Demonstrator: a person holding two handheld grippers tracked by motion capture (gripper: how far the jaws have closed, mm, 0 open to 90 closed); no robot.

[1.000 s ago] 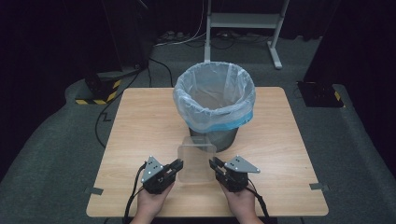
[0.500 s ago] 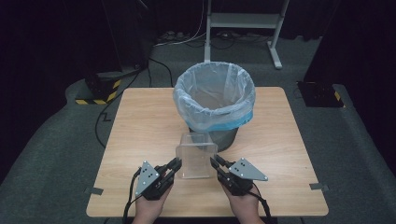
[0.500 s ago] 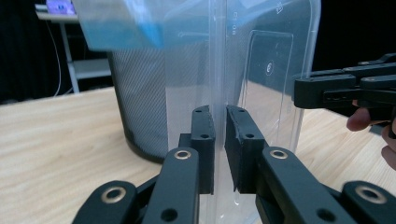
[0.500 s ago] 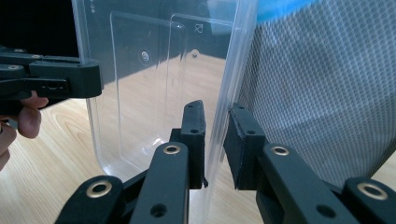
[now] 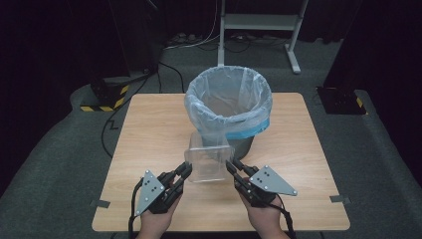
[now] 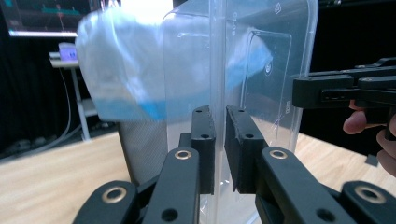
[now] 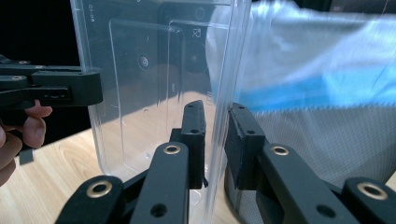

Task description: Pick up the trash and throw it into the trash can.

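A clear plastic container point(image 5: 209, 160) stands on edge between my two grippers, just in front of a grey bin point(image 5: 244, 142) lined with a translucent bag point(image 5: 229, 94). My left gripper point(image 5: 185, 170) is shut on the container's left wall; in the left gripper view its jaws point(image 6: 219, 112) clamp the thin plastic point(image 6: 261, 56). My right gripper point(image 5: 230, 166) is shut on the right wall; the right gripper view has that wall point(image 7: 140, 60) pinched between its pads point(image 7: 215, 109). Each gripper view also has the other gripper, the right one point(image 6: 327, 88) and the left one point(image 7: 56, 86), at the container's far side.
The wooden table point(image 5: 149, 129) has bare surface left and right of the bin. The bag's blue band point(image 7: 317, 88) and the bin wall sit directly behind the container. Cables and a white stand point(image 5: 259, 22) lie on the floor beyond the table.
The container has turned from a low tilted pose to standing more upright, showing a larger face. Both grippers have drawn slightly back toward the near edge while holding it.
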